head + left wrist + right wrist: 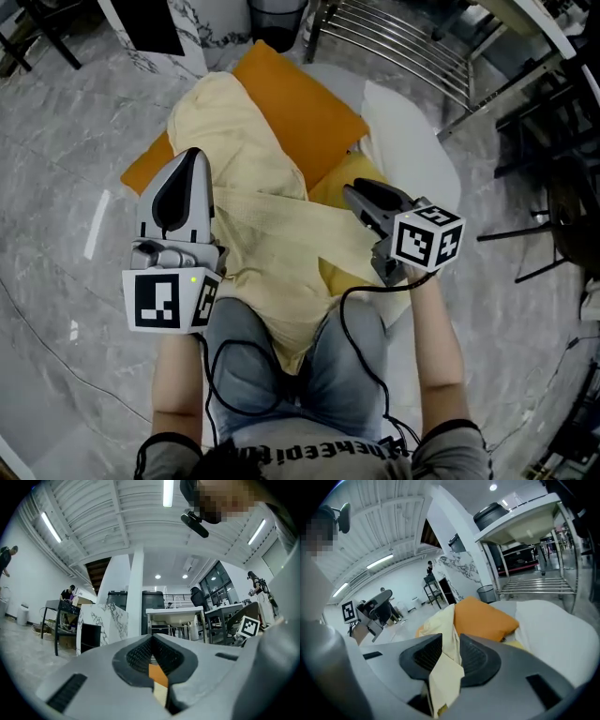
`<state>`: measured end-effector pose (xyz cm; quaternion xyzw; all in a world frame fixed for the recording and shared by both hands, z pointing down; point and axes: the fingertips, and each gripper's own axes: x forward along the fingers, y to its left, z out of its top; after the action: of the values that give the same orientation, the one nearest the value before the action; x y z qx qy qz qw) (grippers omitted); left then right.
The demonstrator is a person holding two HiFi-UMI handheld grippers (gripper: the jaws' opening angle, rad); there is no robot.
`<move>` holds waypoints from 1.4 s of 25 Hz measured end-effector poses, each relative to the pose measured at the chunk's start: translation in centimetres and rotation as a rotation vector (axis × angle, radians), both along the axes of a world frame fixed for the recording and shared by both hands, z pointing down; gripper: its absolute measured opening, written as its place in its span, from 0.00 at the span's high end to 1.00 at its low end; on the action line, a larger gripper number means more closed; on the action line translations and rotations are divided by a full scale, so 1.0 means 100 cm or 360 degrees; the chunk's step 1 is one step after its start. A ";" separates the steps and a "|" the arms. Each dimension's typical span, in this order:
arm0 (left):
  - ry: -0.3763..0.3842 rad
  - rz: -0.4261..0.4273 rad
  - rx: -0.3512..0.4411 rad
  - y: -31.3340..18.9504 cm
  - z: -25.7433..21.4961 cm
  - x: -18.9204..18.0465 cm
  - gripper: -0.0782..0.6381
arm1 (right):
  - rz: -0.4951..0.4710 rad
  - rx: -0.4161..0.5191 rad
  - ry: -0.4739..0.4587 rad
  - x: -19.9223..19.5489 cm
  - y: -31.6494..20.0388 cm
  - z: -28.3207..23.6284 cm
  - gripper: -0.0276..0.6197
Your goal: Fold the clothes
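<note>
R gripper (354, 194) clamped, L gripper (191, 156) prob. shut.

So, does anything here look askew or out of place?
The yellow garment lies crumpled and askew, half on the orange cushion, half over the person's lap, with an edge bunched in the right claw. Nothing looks torn or spilled.

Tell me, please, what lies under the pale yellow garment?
Under the pale yellow garment an orange cloth shows on both sides, on a white surface; its near end drapes over the person's jeans. The orange cloth's middle is covered.
</note>
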<state>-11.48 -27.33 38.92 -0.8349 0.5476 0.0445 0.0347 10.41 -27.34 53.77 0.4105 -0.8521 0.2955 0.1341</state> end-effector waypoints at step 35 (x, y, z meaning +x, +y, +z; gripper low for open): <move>-0.0105 0.0024 0.0072 0.087 -0.023 0.108 0.89 | 0.0857 -0.0368 0.0084 0.305 0.112 0.161 0.86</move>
<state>-0.66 -18.59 36.59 -0.8389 0.5387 0.0295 0.0711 40.90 -16.12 69.89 0.6115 -0.6694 0.4048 0.1190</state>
